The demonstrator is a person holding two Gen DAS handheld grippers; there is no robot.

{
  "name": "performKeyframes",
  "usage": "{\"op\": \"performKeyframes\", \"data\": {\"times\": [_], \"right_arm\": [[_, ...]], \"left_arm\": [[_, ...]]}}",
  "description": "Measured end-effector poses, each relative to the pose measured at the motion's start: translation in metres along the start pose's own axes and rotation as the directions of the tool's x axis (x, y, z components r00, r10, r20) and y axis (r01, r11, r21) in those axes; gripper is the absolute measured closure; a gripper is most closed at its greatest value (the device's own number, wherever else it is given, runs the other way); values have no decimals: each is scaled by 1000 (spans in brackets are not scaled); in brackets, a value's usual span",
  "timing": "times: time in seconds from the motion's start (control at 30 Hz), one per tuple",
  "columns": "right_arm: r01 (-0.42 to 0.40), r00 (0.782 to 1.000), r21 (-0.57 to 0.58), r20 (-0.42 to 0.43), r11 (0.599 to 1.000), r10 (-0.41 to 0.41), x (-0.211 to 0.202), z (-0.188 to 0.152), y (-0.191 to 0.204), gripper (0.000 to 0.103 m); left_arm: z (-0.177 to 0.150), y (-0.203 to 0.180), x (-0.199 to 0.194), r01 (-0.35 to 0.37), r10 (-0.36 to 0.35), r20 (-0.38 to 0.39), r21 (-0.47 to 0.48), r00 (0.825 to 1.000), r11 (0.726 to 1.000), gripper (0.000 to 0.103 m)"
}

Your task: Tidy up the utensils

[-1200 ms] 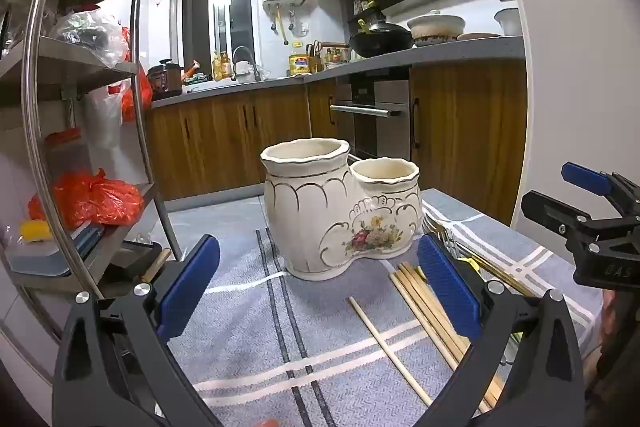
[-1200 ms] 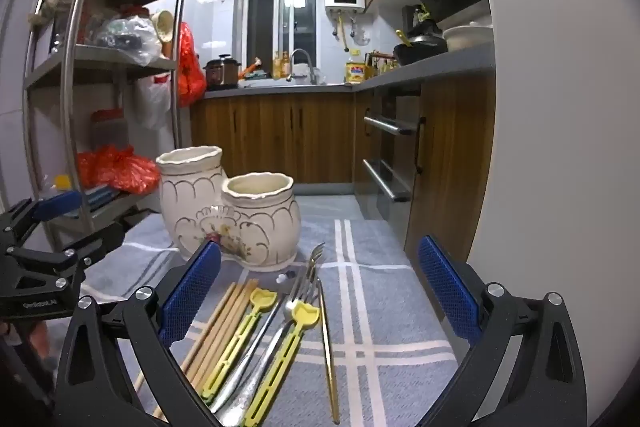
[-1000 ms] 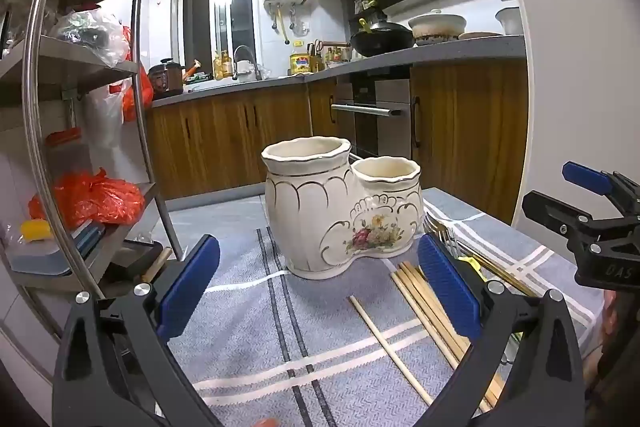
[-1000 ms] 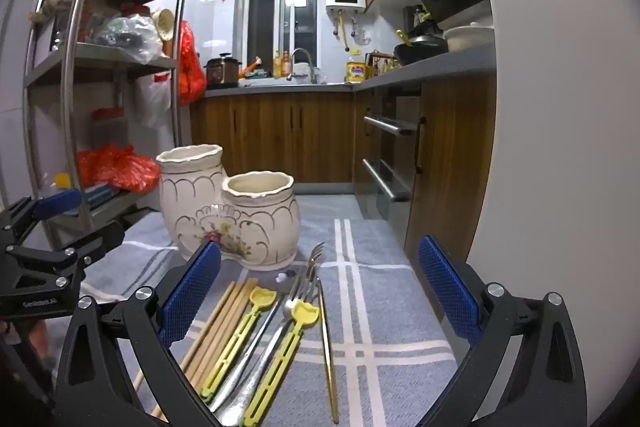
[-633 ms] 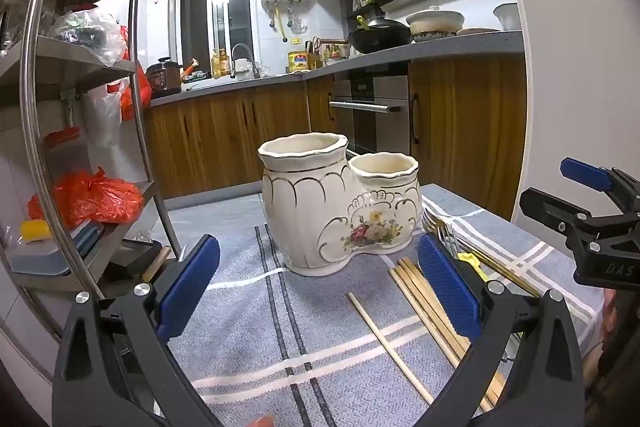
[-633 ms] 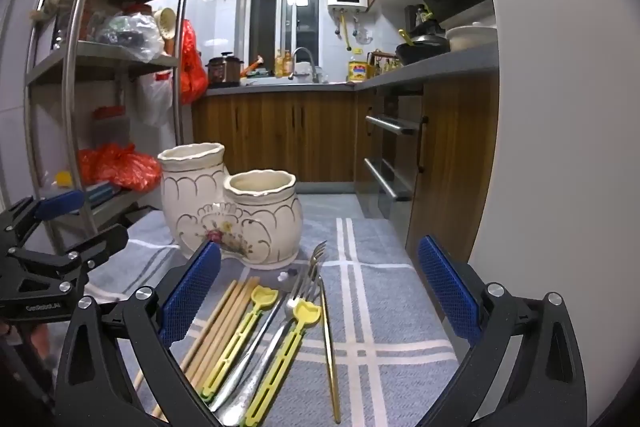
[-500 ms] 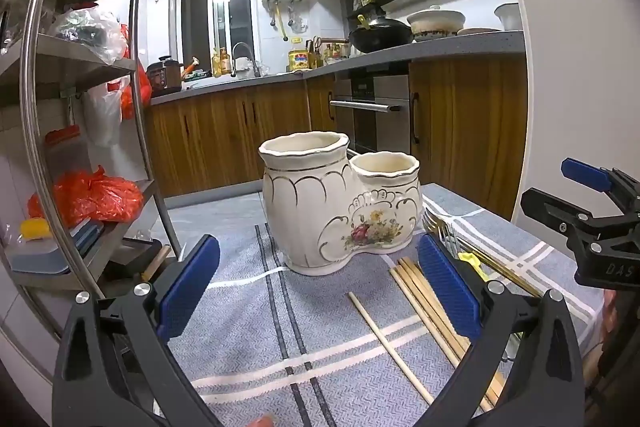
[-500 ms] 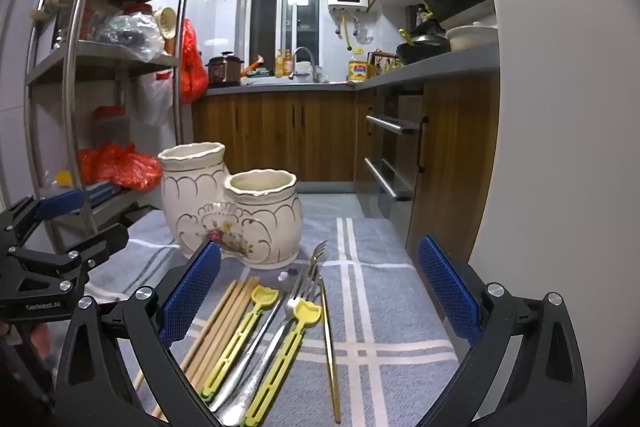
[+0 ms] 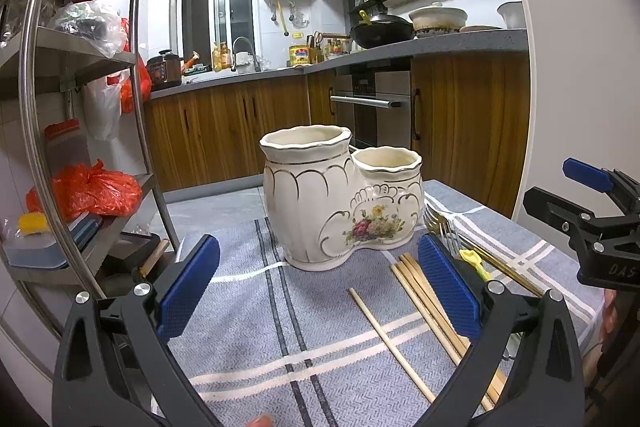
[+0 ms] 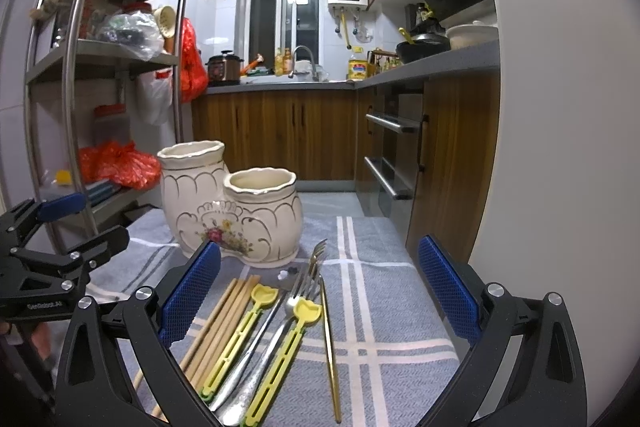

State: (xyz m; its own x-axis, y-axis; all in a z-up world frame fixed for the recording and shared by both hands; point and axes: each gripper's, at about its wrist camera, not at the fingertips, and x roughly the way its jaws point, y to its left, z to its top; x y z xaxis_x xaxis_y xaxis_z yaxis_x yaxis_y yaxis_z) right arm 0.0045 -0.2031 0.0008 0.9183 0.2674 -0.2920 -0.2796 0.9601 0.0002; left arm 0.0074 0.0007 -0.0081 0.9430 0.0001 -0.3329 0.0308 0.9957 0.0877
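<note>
On the cloth-covered worktop (image 9: 248, 339), seen through the left wrist camera, the left gripper (image 9: 318, 289) hangs with its blue pads spread wide and nothing between them. Straight ahead stands the cream ceramic holder (image 9: 340, 199), a taller pot and a shorter one joined side by side, both mouths up and apparently empty, so they look ready to take utensils dropped in from above. To its right lie the wooden chopsticks (image 9: 424, 291) in a loose bundle, one single chopstick (image 9: 390, 341) a little apart on the left. Beyond them a fork (image 9: 438, 223) shows near the holder's base. At the far right the right gripper (image 9: 592, 211) comes in sideways.

From the right wrist camera, the right gripper (image 10: 318, 289) is likewise spread and empty, poised low over the row of utensils, probably to pick one first. They lie roughly parallel, heads toward the holder (image 10: 236, 203): chopsticks (image 10: 216, 323), two yellow-handled pieces (image 10: 240, 335) (image 10: 284, 355), steel forks (image 10: 296, 291) and a thin gold utensil (image 10: 330, 343) on the right. Such a lay-out leaves each handle free for a pinch, though the steel pieces overlap the yellow ones. The left gripper (image 10: 52, 231) waits at the left edge, clear of the row. No utensil is in the holder yet.
</note>
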Motion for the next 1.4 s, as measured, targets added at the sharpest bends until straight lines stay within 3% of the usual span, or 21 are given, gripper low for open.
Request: {"op": "performKeyframes", "data": {"times": [1.4], "right_arm": [[4, 1000, -4, -9, 1000, -4, 11, -8, 3, 5]], "left_arm": [[-4, 3, 3, 7, -7, -9, -16, 1000, 1000, 5]]}}
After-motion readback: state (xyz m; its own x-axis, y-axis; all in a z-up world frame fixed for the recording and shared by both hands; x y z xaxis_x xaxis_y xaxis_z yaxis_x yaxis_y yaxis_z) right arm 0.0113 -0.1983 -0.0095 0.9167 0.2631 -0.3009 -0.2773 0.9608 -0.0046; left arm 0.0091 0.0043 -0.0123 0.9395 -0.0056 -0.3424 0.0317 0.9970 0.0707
